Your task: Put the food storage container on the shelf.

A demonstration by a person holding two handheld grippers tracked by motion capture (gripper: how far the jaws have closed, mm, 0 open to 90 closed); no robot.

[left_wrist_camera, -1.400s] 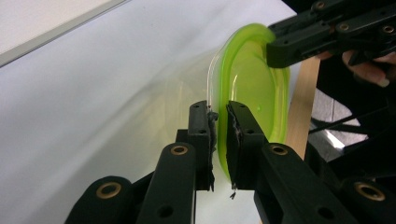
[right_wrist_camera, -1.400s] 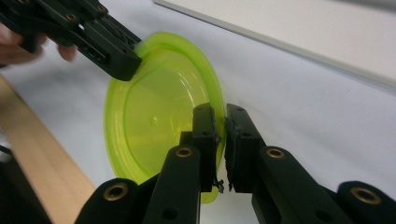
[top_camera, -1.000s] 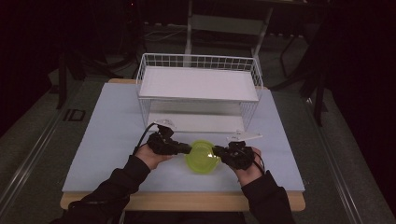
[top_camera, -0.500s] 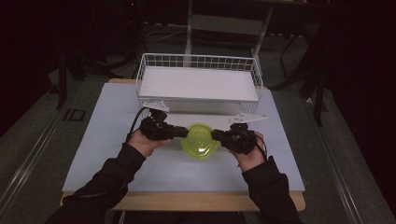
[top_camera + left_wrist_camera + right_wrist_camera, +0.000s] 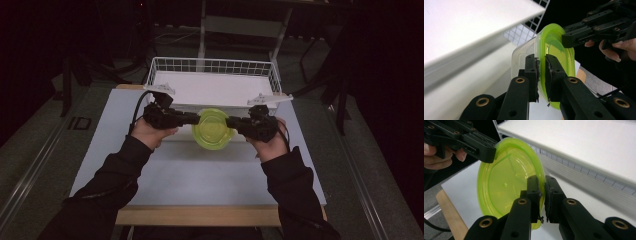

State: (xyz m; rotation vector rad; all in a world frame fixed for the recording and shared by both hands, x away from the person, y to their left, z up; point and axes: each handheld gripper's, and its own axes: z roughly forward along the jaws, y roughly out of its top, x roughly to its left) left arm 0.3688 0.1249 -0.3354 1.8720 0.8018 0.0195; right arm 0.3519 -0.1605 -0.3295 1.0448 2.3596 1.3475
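Carrying step: lidded clear container with green lid (image 5: 212, 128), clamped at opposite rims by left gripper (image 5: 195, 118) and right gripper (image 5: 231, 121), jaws narrow, held above the table's middle. Next move, likely: level transfer over the wire basket (image 5: 155, 67) rim at the far edge.

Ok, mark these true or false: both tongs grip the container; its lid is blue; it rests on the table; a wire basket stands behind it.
1. Left tongs and right tongs both pinch the rim of the clear plastic container: true.
2. Its lid is blue: false, it is translucent lime green.
3. It rests on the white table: false, it is held up in the air.
4. A white wire basket stands behind it: true.
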